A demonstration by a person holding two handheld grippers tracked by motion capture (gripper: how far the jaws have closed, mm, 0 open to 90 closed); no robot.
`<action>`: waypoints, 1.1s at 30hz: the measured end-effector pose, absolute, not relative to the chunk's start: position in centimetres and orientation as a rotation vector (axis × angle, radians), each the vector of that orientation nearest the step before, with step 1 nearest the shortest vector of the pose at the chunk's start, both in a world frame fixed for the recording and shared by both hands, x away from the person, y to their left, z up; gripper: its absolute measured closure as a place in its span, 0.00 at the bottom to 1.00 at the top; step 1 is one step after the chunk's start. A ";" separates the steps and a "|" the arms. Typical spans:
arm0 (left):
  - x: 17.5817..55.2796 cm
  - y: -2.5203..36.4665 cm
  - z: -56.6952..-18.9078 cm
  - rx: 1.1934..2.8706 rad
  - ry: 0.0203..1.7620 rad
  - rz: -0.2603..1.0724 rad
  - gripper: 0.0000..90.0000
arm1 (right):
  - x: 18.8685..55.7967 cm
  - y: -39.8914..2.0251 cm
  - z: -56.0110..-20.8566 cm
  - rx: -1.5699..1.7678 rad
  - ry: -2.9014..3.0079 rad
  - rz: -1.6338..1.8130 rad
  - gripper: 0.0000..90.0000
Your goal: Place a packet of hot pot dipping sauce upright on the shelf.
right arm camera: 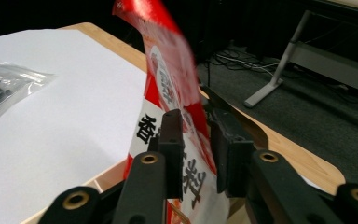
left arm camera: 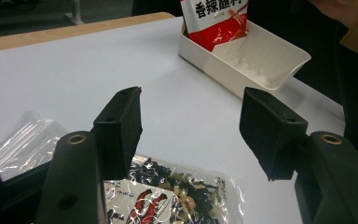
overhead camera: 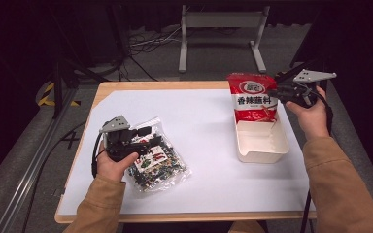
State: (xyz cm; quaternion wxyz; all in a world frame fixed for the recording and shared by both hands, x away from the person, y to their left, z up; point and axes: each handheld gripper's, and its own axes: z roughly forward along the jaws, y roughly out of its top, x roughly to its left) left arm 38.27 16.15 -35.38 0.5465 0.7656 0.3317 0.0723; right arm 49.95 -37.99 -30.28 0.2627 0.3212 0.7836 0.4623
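A red and white seasoning packet (overhead camera: 249, 99) stands upright at the far end of a white tray (overhead camera: 267, 148) on the right of the table. My right gripper (overhead camera: 273, 92) is shut on the packet's right edge; in the right gripper view the packet (right arm camera: 168, 70) is pinched between the two jaws of the right gripper (right arm camera: 196, 135). A clear bag of dark dried bits (overhead camera: 159, 162) lies flat at the left. My left gripper (overhead camera: 147, 136) hovers over the bag's upper left part, open. In the left gripper view the left gripper (left arm camera: 191, 116) has a wide empty gap, with the bag (left arm camera: 177, 191) below.
White paper (overhead camera: 199, 131) covers a wooden table (overhead camera: 126, 86). The tray (left arm camera: 265, 63) has its near half bare. Beyond the far edge are a metal stand (overhead camera: 221, 22) and floor cables (overhead camera: 145, 43). A rail (overhead camera: 34, 155) runs along the left side.
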 end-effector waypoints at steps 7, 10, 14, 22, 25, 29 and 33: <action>38.3 16.1 -35.4 1.812 0.785 0.173 0.44 | 49.6 -39.1 -31.1 0.967 2.092 1.230 0.74; 38.3 16.0 -35.4 1.813 0.783 0.173 0.44 | 49.4 -39.5 -31.7 0.994 2.106 1.205 0.76; 38.3 15.9 -35.4 1.812 0.784 0.167 0.44 | 49.4 -39.5 -32.5 0.994 2.140 1.173 0.78; 38.4 16.0 -35.5 1.808 0.788 0.161 0.44 | 49.9 -38.6 -33.7 1.002 2.211 1.064 0.80; 38.3 16.1 -35.4 1.809 0.786 0.159 0.44 | 49.8 -38.6 -33.8 1.005 2.204 1.073 0.83; 38.3 16.0 -35.5 1.806 0.786 0.159 0.44 | 49.7 -38.3 -34.3 0.993 2.243 1.015 0.87; 38.3 16.0 -35.4 1.807 0.784 0.162 0.44 | 49.6 -38.6 -34.8 1.044 2.229 1.022 0.87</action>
